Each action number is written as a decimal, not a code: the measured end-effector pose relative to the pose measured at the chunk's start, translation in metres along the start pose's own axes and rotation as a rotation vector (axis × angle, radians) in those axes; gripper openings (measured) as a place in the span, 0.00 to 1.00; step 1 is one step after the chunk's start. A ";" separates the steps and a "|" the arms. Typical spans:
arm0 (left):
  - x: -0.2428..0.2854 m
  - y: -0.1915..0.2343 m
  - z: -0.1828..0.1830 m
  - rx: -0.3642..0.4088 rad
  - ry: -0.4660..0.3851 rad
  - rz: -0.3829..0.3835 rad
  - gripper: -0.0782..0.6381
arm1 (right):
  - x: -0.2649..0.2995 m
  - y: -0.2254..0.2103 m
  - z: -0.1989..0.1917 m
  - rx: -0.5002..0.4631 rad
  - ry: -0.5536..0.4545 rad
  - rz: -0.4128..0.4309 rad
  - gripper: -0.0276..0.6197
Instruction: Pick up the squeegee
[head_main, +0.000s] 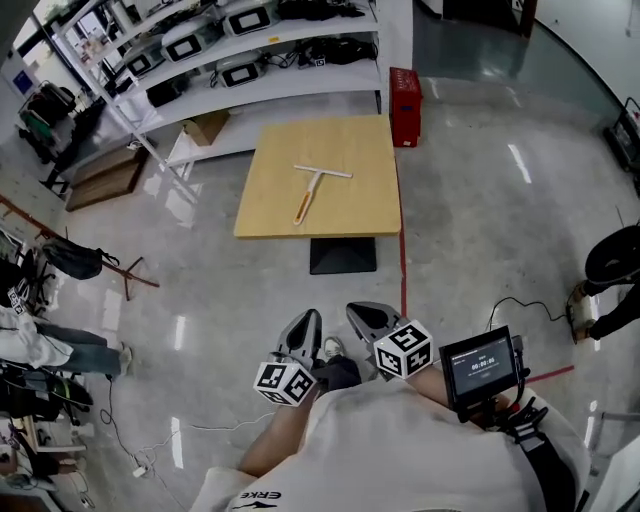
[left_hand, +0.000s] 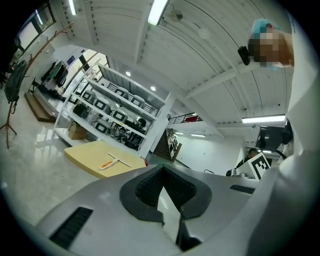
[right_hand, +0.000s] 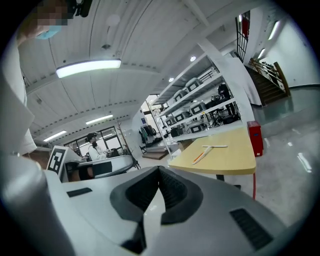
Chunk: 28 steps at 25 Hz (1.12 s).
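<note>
The squeegee (head_main: 313, 186), a white T-shaped blade on an orange-and-white handle, lies flat on the yellow square table (head_main: 350, 210) some way ahead of me. The left gripper view also takes in the squeegee (left_hand: 114, 161), and the right gripper view has the squeegee (right_hand: 209, 150) on the table (right_hand: 235, 157) as well. My left gripper (head_main: 303, 333) and right gripper (head_main: 372, 322) are held side by side close to my body, far short of the table. In their own views the left gripper (left_hand: 162, 169) and the right gripper (right_hand: 159, 167) are shut, with nothing between the pads.
A red box (head_main: 404, 92) stands on the floor at the table's far right corner. White shelving (head_main: 250, 50) with devices runs behind it, a cardboard box (head_main: 205, 127) underneath. A red floor line (head_main: 403, 265) passes the table base (head_main: 343, 255). A small screen (head_main: 482, 365) sits by my right arm.
</note>
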<state>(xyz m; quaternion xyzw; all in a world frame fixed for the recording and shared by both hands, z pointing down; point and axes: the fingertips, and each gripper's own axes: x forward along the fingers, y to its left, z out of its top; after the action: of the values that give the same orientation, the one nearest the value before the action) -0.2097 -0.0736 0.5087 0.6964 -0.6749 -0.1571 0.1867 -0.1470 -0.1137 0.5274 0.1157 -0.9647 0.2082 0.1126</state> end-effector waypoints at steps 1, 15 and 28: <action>0.009 0.005 0.002 -0.001 0.006 -0.011 0.12 | 0.006 -0.007 0.004 0.003 -0.005 -0.016 0.05; 0.095 0.097 0.059 -0.007 0.060 -0.121 0.11 | 0.102 -0.049 0.061 0.025 -0.056 -0.169 0.05; 0.243 0.218 0.068 -0.005 0.129 -0.130 0.11 | 0.230 -0.171 0.105 0.050 -0.050 -0.235 0.05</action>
<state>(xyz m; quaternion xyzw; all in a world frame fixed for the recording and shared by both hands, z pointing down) -0.4239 -0.3238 0.5601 0.7468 -0.6145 -0.1255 0.2211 -0.3370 -0.3507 0.5590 0.2358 -0.9415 0.2147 0.1090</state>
